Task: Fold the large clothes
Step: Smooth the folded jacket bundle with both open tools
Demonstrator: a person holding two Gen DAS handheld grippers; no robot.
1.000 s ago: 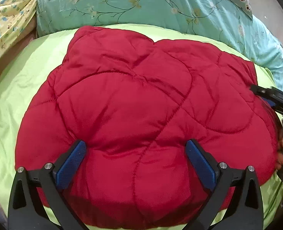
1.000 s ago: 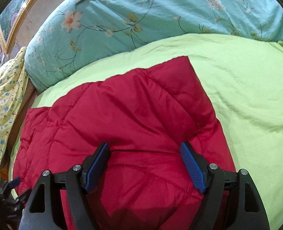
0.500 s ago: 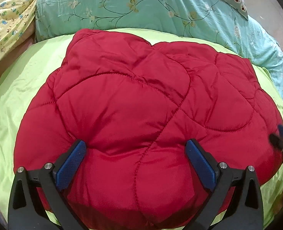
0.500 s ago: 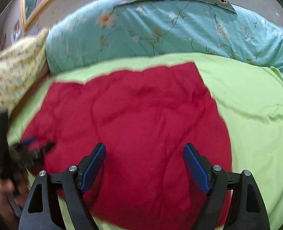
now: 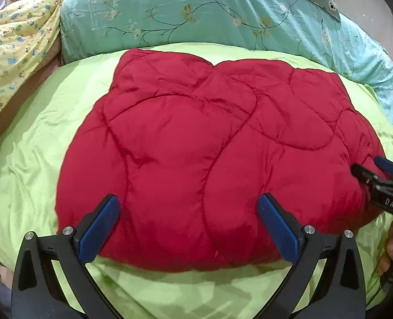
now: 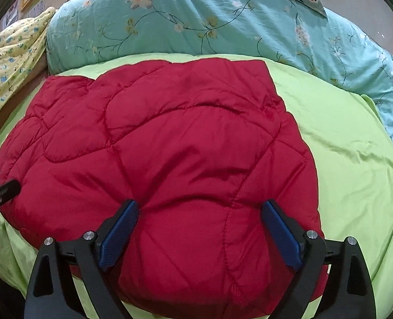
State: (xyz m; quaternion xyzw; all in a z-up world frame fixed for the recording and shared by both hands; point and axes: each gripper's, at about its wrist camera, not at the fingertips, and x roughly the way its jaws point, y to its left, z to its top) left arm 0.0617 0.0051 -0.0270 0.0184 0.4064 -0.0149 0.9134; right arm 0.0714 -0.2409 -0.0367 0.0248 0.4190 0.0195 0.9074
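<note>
At the far left a yellow printed cloth (image 5: 13, 42) is bunched beside a teal floral quilt (image 5: 223, 18) that runs along the far side of the bed. The left gripper (image 5: 188, 228) hovers released over the near edge of the folded red quilted garment (image 5: 209, 146), nothing between its blue pads. The garment lies puffed up in the middle of the lime-green bed sheet (image 5: 34, 146). Over the garment's near right part the right gripper (image 6: 199, 235) is released too; its jaws have just been opening, and its pads (image 6: 280, 235) stand wide apart above the fabric. Bare sheet spreads to the right.
</note>
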